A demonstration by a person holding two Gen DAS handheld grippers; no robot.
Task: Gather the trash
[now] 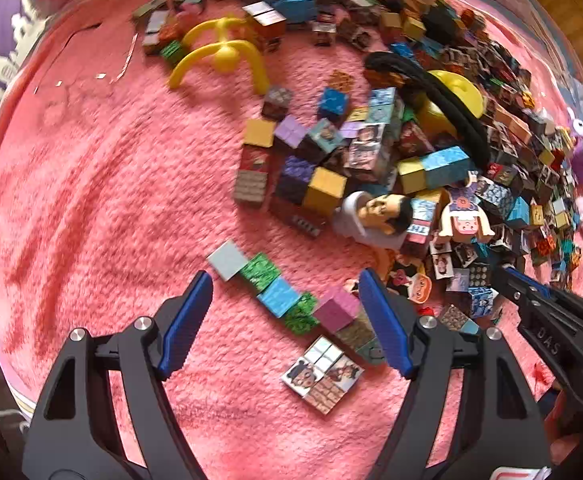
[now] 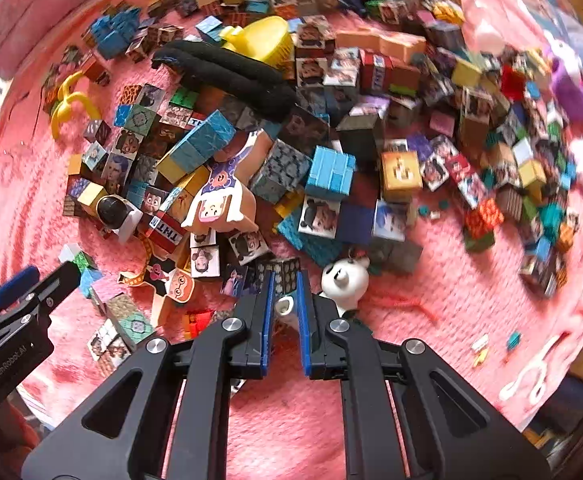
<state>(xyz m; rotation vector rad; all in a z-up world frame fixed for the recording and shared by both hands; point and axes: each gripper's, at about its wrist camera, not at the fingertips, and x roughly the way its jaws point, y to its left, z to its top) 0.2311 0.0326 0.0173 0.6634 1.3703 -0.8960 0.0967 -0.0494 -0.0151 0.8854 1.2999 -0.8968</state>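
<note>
From the left wrist, the left gripper (image 1: 285, 302) hangs with its blue-padded jaws spread wide over a fuzzy pink blanket (image 1: 103, 200), a diagonal row of small printed paper cubes (image 1: 279, 294) lying between the fingertips. From the right wrist, the right gripper (image 2: 284, 300) pinches a small white panda-like figurine (image 2: 287, 308), whose head sticks out just right of the jaws, and the heaped pile of printed cubes (image 2: 331, 128) spreads ahead.

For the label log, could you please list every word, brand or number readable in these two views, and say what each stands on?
"TNT": upside down on the red block in the pile; cut to "TH" on the same block in the left wrist view.
"DAS": on the right gripper, seen from the left wrist.
"GenRobot.AI": faint, on the left gripper, seen from the right wrist.
Prints on the picture cubes: no legible words.
</note>
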